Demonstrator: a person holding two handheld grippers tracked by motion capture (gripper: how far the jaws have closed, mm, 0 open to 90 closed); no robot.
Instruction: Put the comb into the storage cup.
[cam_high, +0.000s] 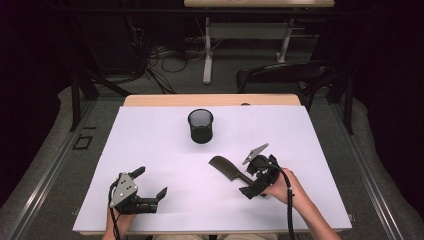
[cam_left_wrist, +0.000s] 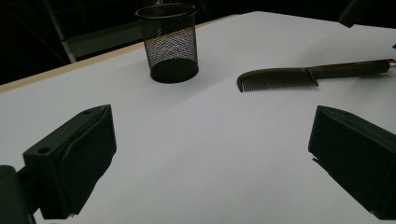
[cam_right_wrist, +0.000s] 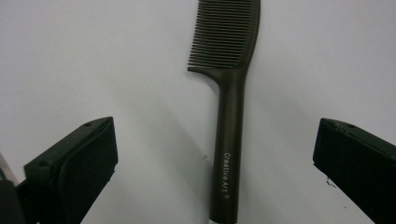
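Right gripper (cam_right_wrist: 217, 154) jaws wide astride comb (cam_right_wrist: 229, 93) handle, seemingly untouched, left gripper (cam_left_wrist: 210, 154) agape, empty.

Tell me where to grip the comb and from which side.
Grip the comb on its handle, not the teeth: it is a plain narrow bar lying flat. Come from above with the right gripper, whose open fingers already straddle the handle, and close across its width. Probably the simplest hold.

The comb (cam_high: 227, 169) lies on the table (cam_high: 150, 150), nearer than the mesh cup (cam_high: 200, 126) and right of it
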